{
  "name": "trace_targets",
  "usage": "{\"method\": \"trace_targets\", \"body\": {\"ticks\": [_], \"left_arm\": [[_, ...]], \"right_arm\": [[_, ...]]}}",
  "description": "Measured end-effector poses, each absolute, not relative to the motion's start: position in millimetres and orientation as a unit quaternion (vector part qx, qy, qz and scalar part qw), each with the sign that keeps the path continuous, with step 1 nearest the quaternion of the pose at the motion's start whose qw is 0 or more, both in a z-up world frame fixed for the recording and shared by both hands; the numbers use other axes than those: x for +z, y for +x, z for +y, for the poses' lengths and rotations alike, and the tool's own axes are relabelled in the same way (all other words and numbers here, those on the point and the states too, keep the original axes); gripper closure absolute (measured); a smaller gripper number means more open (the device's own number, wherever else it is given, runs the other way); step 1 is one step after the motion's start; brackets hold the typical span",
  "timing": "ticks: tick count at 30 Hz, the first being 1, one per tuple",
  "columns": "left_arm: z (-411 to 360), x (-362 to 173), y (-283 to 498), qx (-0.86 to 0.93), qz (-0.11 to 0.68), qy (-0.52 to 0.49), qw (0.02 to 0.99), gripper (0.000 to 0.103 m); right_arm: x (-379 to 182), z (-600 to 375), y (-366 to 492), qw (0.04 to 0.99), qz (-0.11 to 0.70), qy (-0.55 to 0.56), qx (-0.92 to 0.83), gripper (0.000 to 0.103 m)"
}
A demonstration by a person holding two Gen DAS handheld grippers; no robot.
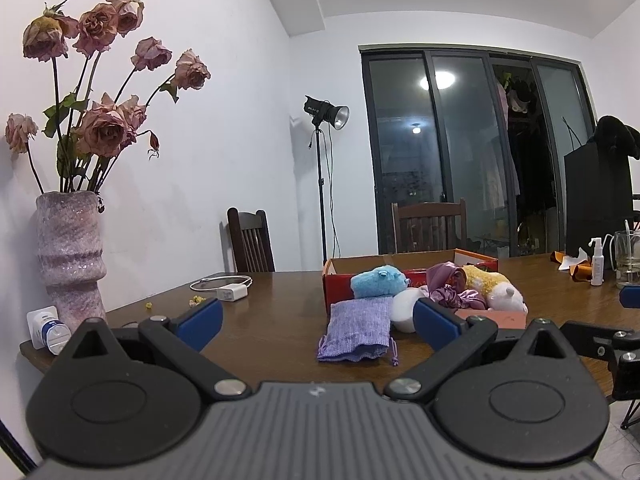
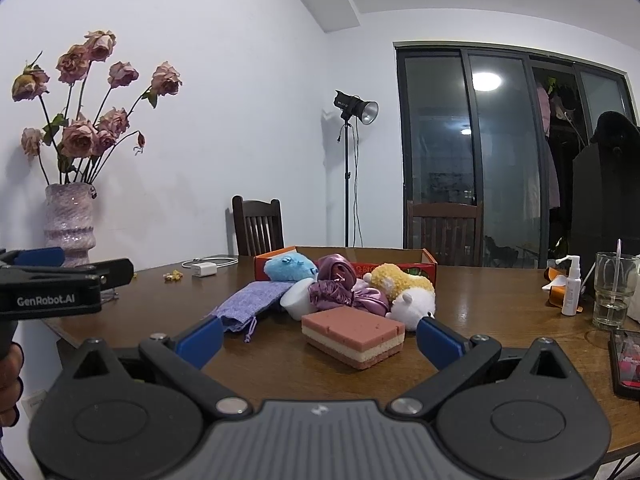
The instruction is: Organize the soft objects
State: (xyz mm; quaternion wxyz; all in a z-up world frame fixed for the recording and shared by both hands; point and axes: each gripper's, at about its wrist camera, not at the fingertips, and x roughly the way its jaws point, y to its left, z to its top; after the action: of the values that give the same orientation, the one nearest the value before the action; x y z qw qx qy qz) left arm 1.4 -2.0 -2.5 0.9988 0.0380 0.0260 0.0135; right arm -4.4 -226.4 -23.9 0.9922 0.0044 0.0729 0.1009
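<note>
Your left gripper [image 1: 318, 320]: wide, empty | your right gripper [image 2: 320, 338]: wide, empty | layered sponge [image 2: 353, 336] at 12 o'clock | knit pouch [image 1: 358, 330] at 12 o'clock of left

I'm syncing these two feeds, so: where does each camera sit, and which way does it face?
Left wrist: on the left claw, low over the table, facing the pouch and box; both fingers show, spread.
Right wrist: on the right claw, facing the sponge; its fingers, the left claw and a hand show.
Shared: the toys, box, vase, window.
</note>
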Motion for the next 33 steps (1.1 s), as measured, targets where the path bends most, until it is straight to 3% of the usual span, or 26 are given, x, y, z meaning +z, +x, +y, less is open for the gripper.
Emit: {"method": "trace_targets", "body": {"ticks": [33], "left_arm": [[-2.8,-12.4,18.2,0.030,0.047,0.035,0.998,0.000]], "right_arm": [[-25.7,-229.8,8.2,0.993,0.072,0.003,0.095,0.000]]}}
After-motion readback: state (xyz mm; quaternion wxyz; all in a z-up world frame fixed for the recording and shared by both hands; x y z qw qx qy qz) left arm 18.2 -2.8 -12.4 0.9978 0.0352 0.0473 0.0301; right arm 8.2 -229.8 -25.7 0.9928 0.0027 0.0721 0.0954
